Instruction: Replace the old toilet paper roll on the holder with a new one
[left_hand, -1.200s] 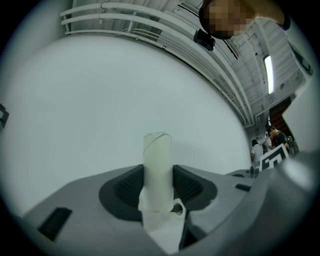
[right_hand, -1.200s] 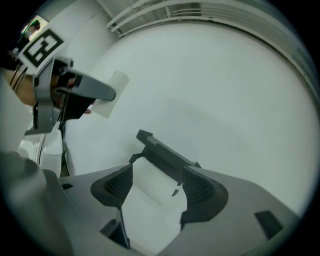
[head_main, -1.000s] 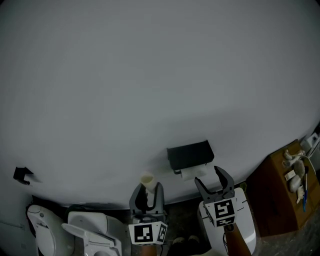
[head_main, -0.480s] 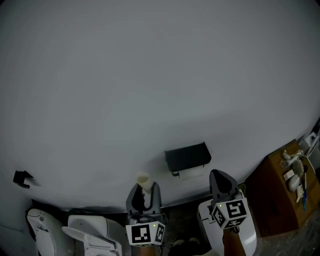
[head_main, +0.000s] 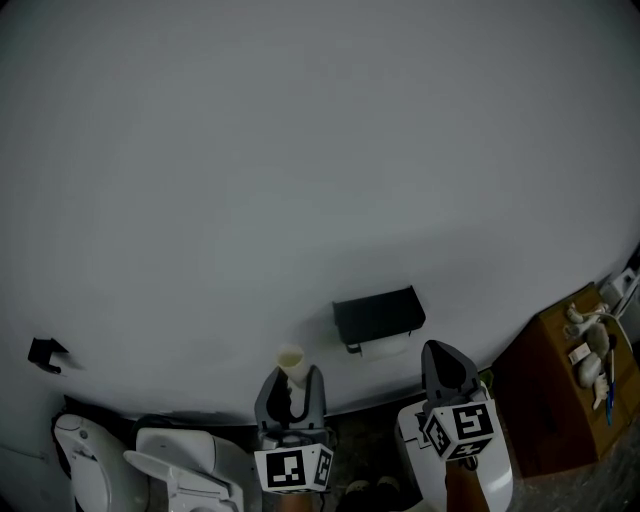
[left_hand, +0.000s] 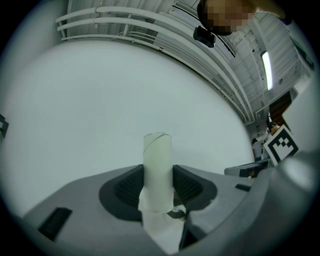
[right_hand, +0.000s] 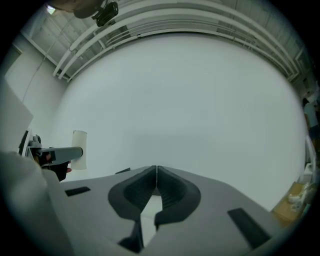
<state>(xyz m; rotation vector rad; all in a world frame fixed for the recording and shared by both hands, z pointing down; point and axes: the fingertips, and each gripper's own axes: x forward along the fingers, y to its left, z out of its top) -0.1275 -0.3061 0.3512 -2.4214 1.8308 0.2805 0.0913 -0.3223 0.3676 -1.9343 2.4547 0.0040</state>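
**Left gripper** (head_main: 293, 388) (left_hand: 158, 186): my two fingers pinch a cardboard tube (head_main: 291, 362) (left_hand: 157, 159) by its lower part. The tube stands upright between my pads and rises well clear of my fingertips. A scrap of white paper (left_hand: 161, 222) clings to its lower end and hangs back behind the pads.

**Right gripper** (head_main: 444, 353) (right_hand: 156, 172): my fingers are pressed together tip to tip, with nothing between them. They point at the bare grey wall (head_main: 300, 150).

**Holder** (head_main: 379, 313): a black cover fixed to the wall, ahead of both pairs of fingers. It lies between the two, nearer my right fingertips, and touches neither.

**White roll** (head_main: 386, 346): it shows just under the holder's cover, off to the left of my right fingertips and apart from them.

**Cross-reference:** in the right gripper view, the tube (right_hand: 79, 149) stands well off to the left of my closed right fingers, clamped in the left gripper.

**Surroundings:**
- A toilet (head_main: 170, 462) sits below and left of my left fingers.
- A white container (head_main: 502, 468) sits under my right gripper.
- A wooden cabinet (head_main: 555, 410) stands to the right of my right fingers, with small pale things on top too small to identify.
- A small black fitting (head_main: 42, 351) is on the wall far to the left of my left fingers.
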